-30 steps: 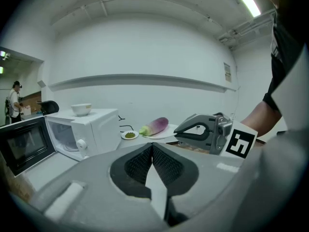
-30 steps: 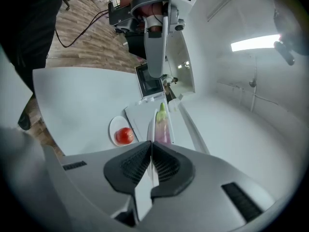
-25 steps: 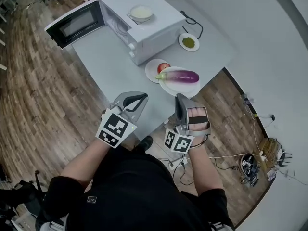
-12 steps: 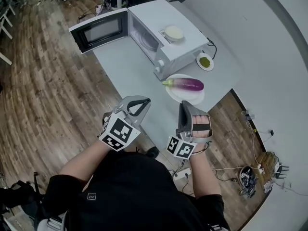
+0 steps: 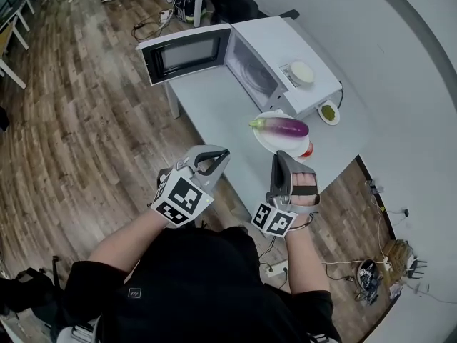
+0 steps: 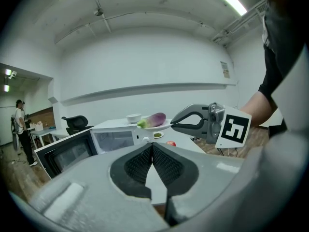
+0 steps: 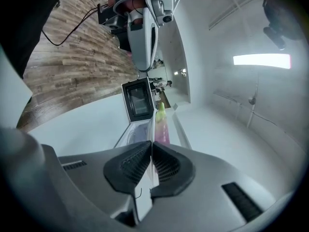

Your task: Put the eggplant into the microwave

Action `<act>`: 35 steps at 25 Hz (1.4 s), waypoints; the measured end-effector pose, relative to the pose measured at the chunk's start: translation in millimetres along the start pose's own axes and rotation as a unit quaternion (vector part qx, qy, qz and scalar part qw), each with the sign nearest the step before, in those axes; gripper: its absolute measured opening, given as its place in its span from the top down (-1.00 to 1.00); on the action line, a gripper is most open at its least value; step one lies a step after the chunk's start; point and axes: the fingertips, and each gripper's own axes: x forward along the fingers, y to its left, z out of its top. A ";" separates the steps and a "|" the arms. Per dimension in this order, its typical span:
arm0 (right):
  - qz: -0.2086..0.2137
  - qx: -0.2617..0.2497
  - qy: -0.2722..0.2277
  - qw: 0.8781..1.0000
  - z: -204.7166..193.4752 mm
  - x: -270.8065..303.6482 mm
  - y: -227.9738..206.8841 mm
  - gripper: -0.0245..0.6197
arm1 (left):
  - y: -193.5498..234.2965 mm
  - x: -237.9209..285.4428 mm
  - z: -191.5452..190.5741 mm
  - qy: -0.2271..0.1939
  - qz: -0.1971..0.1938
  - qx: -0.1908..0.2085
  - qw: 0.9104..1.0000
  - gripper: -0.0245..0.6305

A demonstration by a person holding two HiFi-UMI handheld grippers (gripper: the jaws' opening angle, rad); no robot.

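**Right gripper's got the plate, eggplant riding on it**

Right gripper (image 5: 279, 159) is clamped on the rim of the one white plate (image 5: 265, 140). The single eggplant (image 5: 284, 126) lies across that plate, purple with the green stem end toward the microwave's open door (image 5: 187, 52). Left gripper (image 5: 218, 154) has its jaws pressed together with nothing between them, off to the side away from the plate.

The plate sits just in front of the one microwave (image 5: 285, 38), on the control-panel side. One red apple (image 5: 305, 151) peeks out under the plate's edge. One bowl (image 5: 301, 72) is on top of the microwave, and one small dish (image 5: 328, 112) of green stuff is beside it, all on one grey table (image 5: 214, 106).
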 end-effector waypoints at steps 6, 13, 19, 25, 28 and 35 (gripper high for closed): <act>-0.001 0.005 -0.018 1.000 36.8 17.3 3.8 0.85 | 27.7 -16.3 -8.5 0.001 0.012 -0.010 1.000 0.90; 0.002 -0.013 -0.053 0.998 55.7 41.2 4.6 0.85 | 48.8 -7.9 -13.4 0.009 0.021 -0.023 0.999 0.90; 0.000 -0.015 -0.082 0.997 55.9 67.4 -2.3 0.85 | 76.8 13.8 -10.2 0.013 0.041 -0.033 0.999 0.90; -0.002 -0.011 -0.092 0.996 56.6 92.0 -13.0 0.85 | 111.1 25.6 -5.4 0.015 0.057 -0.037 0.998 0.90; -0.005 -0.011 -0.090 0.996 60.7 102.5 -17.0 0.85 | 126.9 32.6 -6.8 0.014 0.051 -0.042 0.998 0.90; -0.015 -0.012 -0.053 0.998 79.9 141.2 -18.9 0.85 | 178.9 46.6 -21.1 0.022 0.022 -0.026 0.999 0.90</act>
